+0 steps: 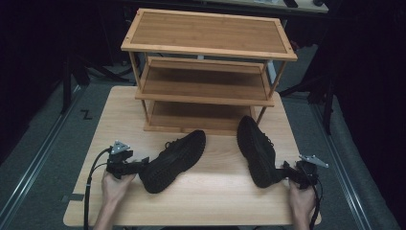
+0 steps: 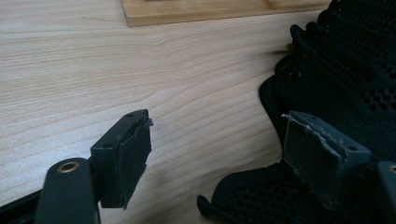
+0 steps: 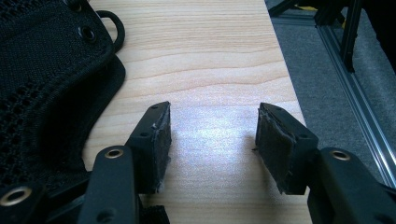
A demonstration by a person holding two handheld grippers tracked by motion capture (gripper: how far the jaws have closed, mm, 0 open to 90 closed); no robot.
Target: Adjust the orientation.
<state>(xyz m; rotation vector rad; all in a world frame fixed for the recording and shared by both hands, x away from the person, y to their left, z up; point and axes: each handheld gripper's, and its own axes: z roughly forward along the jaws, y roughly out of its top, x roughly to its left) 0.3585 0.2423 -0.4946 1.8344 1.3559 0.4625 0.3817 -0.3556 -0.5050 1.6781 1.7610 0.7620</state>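
- Shoes: two black ones lie on the table (image 1: 119, 110), none on the rack yet, so the putting-away looks barely begun, if that is the job.
- Left gripper (image 1: 136, 165), nearest the person, sits at the heel of the left shoe (image 1: 173, 160). In the left gripper view its jaws are spread wide and hold nothing; one pad (image 2: 133, 156) hangs over bare wood, the other is against or just over the shoe's mesh (image 2: 355, 84). Whether it touches, I cannot tell.
- Right gripper (image 1: 292, 173) is at the heel end of the right shoe (image 1: 256, 151). Its own view shows the jaws parted over bare table, released, with the shoe (image 3: 46, 79) off to one side and not between them.
- Left shoe lies slanted, toe towards the rack; right shoe points nearly straight at it, toe close to the bottom shelf.
- Rack (image 1: 206, 72) stands at the far edge with three wooden shelves; every visible part is bare.
- Left to do, by my reading: grip each shoe, lift it and set it on a shelf.
- Hard to make out: the back of the lower shelves is shaded by the shelf above, the shoes' black blurs laces and openings, both heels merge with the jaws in the high view, and both forearms are cut off at the bottom edge.
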